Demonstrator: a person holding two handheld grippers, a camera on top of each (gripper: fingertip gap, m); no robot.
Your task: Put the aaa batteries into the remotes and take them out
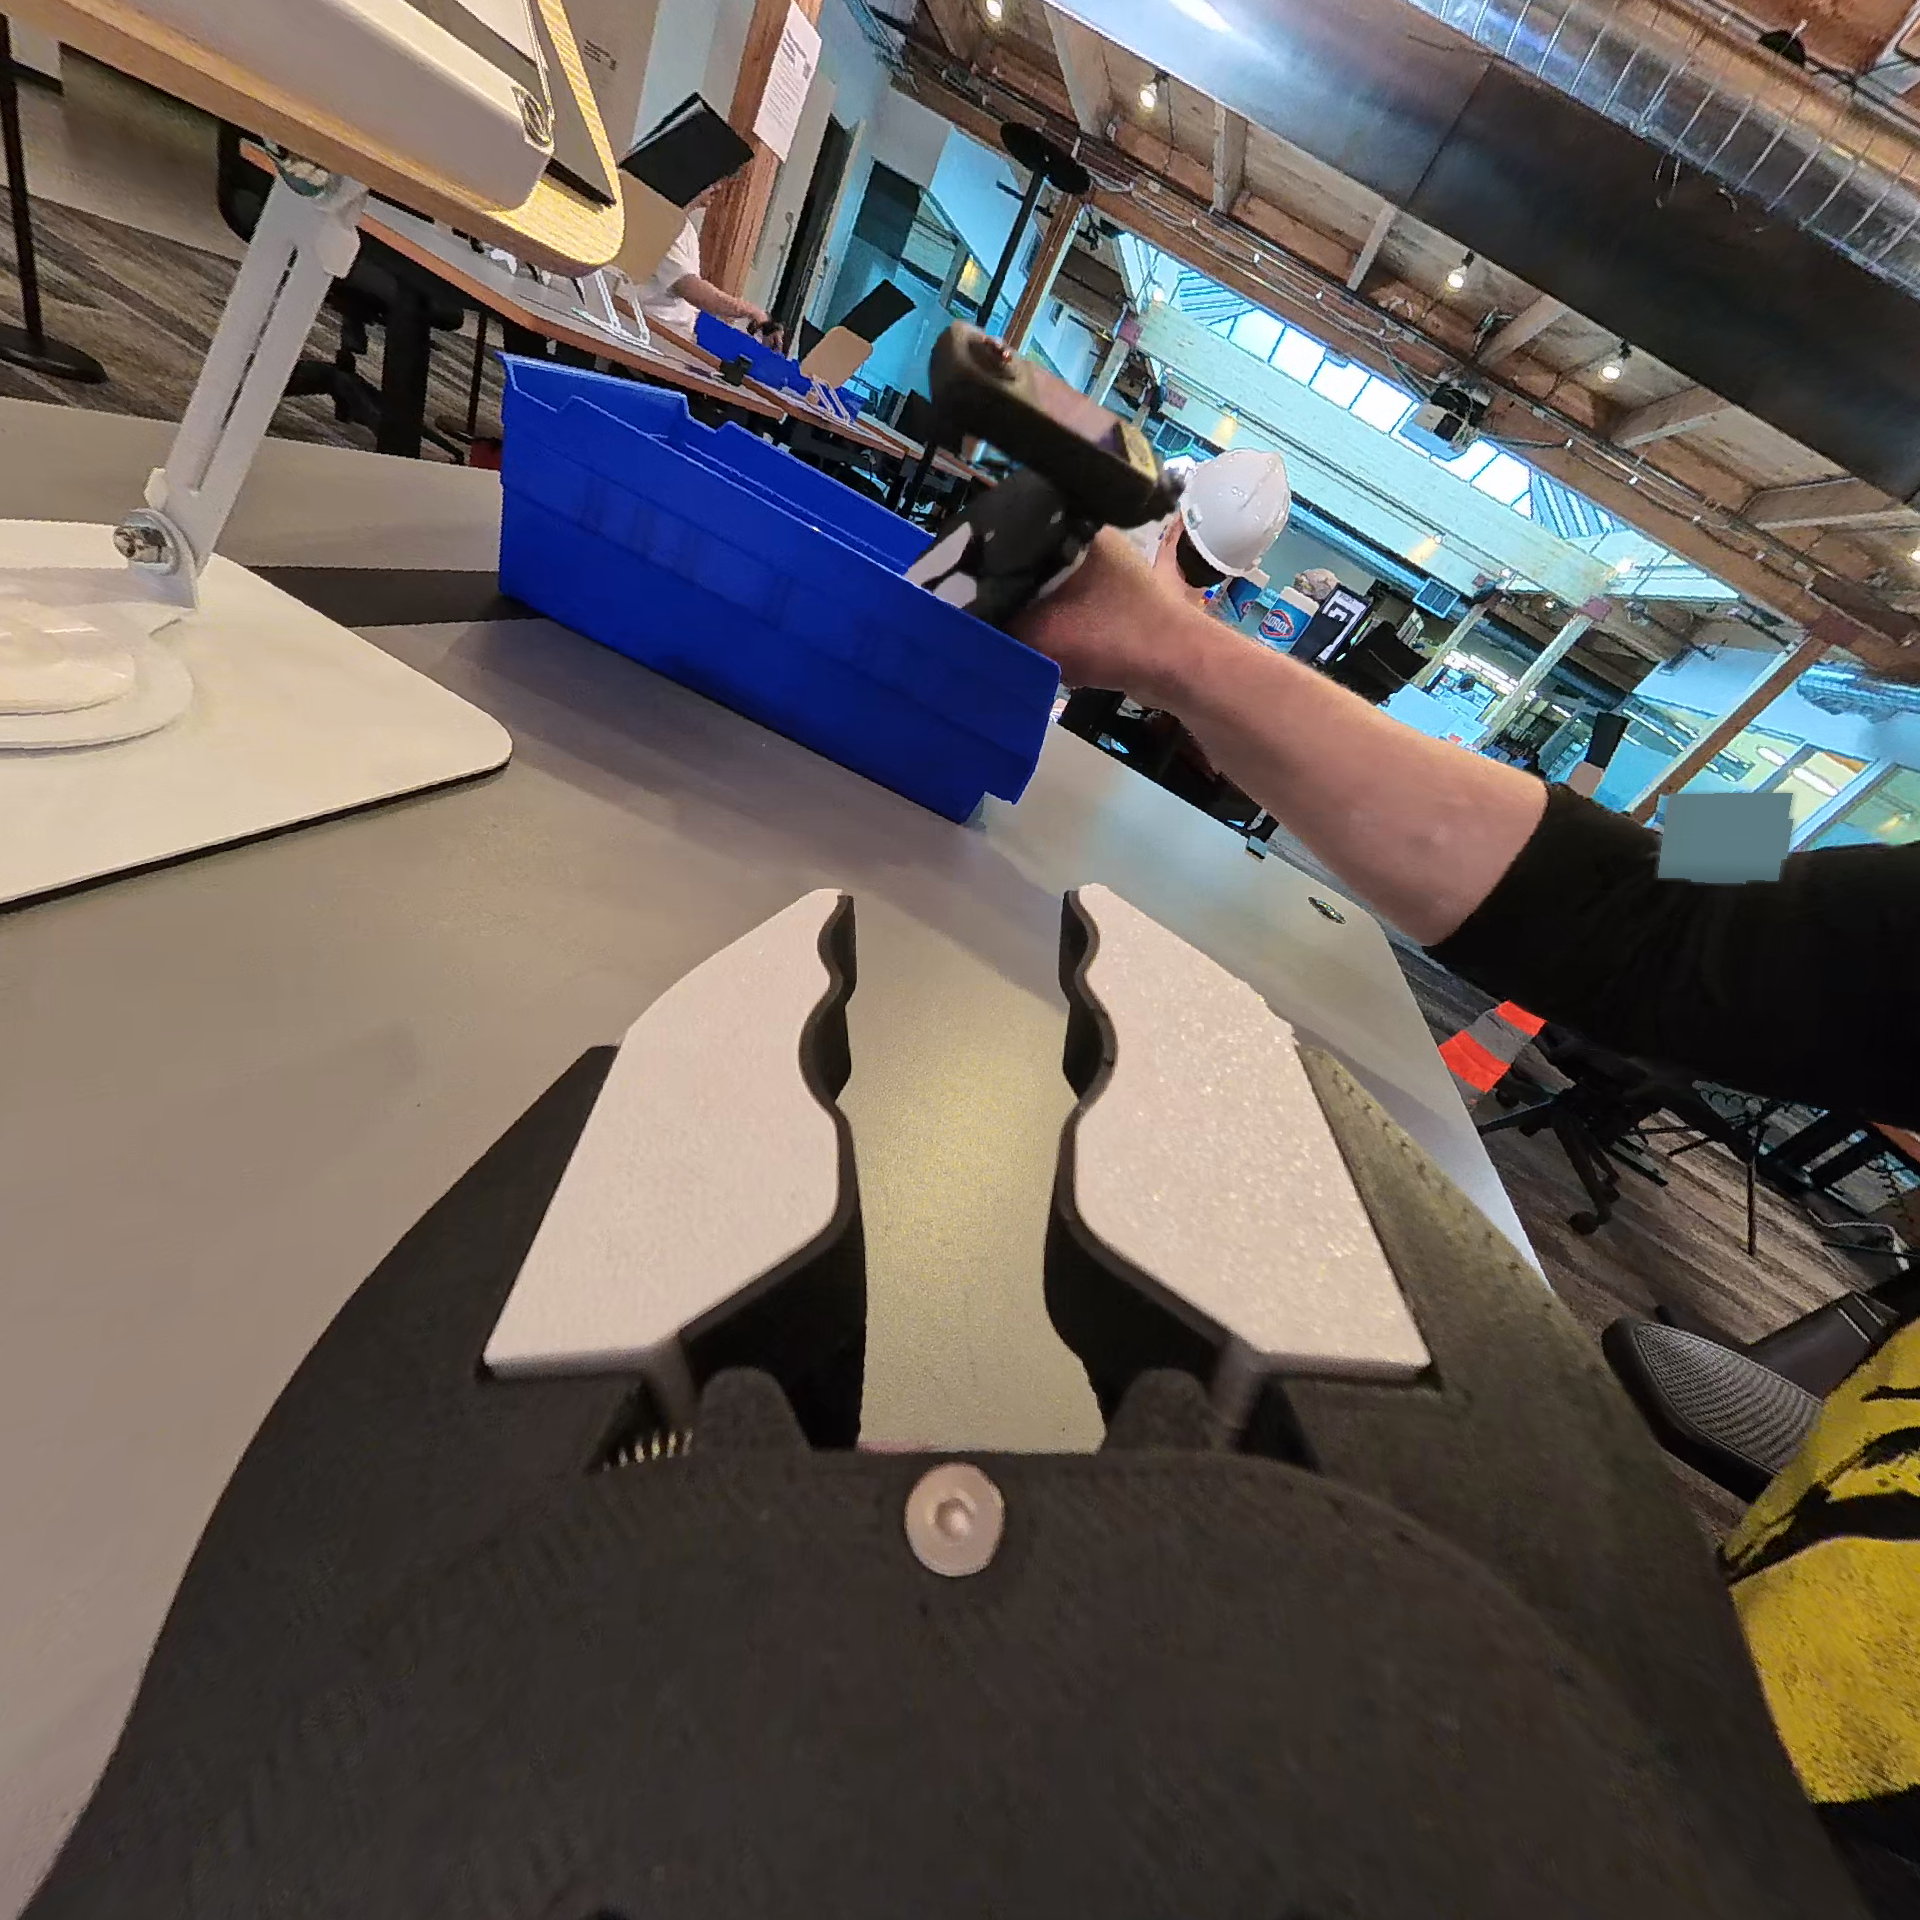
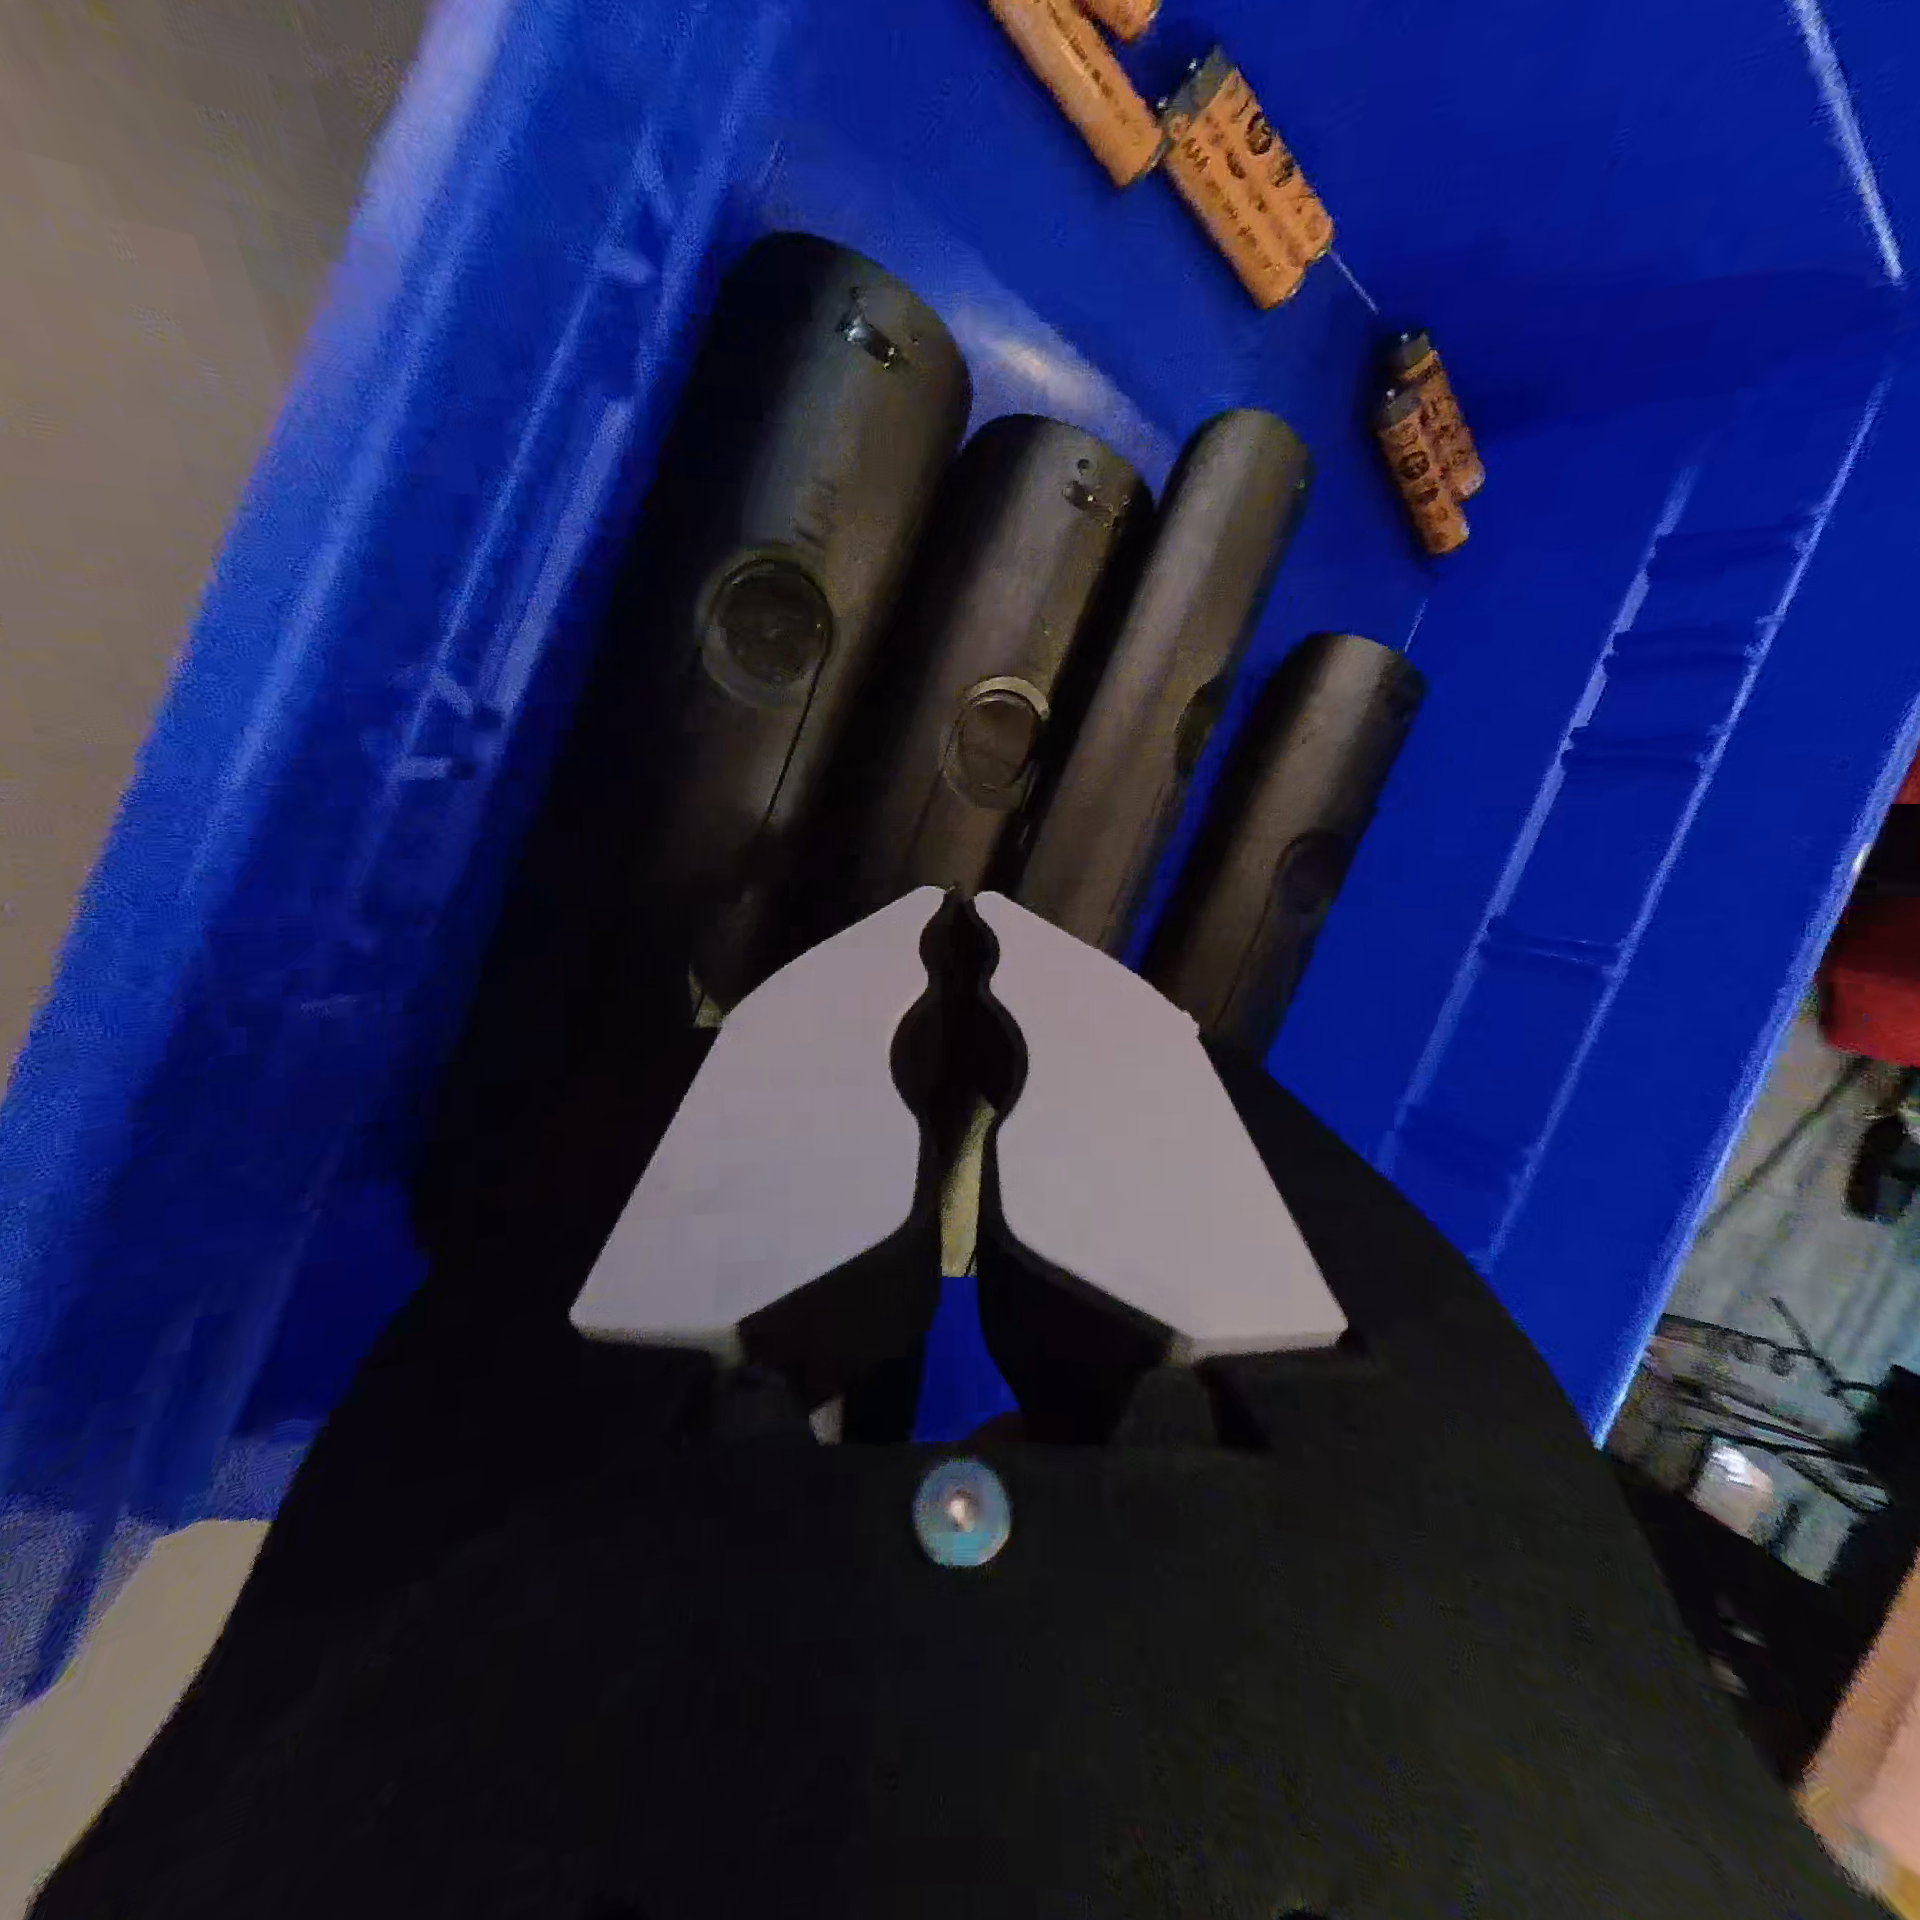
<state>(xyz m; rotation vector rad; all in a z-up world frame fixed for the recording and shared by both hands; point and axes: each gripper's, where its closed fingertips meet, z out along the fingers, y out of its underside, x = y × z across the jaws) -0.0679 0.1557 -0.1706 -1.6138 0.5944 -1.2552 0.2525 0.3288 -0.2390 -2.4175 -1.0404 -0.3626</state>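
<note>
Several black remotes (image 2: 810,623) lie side by side, backs up, in a blue bin (image 2: 343,727). Several orange AAA batteries (image 2: 1247,177) lie loose on the bin floor beyond them. My right gripper (image 2: 961,909) is shut, fingertips touching, low inside the bin over the near ends of the remotes. A pale sliver shows in the gap behind the tips; I cannot tell what it is. My left gripper (image 1: 956,914) is open and empty, just above the grey table (image 1: 364,1039). In the left wrist view a hand (image 1: 1101,613) holds the right gripper over the bin (image 1: 748,592).
A white stand (image 1: 260,717) with a flat base and a tilted device stands at the left of the table. The person's forearm (image 1: 1351,769) crosses above the table's right side. The table edge (image 1: 1455,1122) runs along the right, with chairs beyond.
</note>
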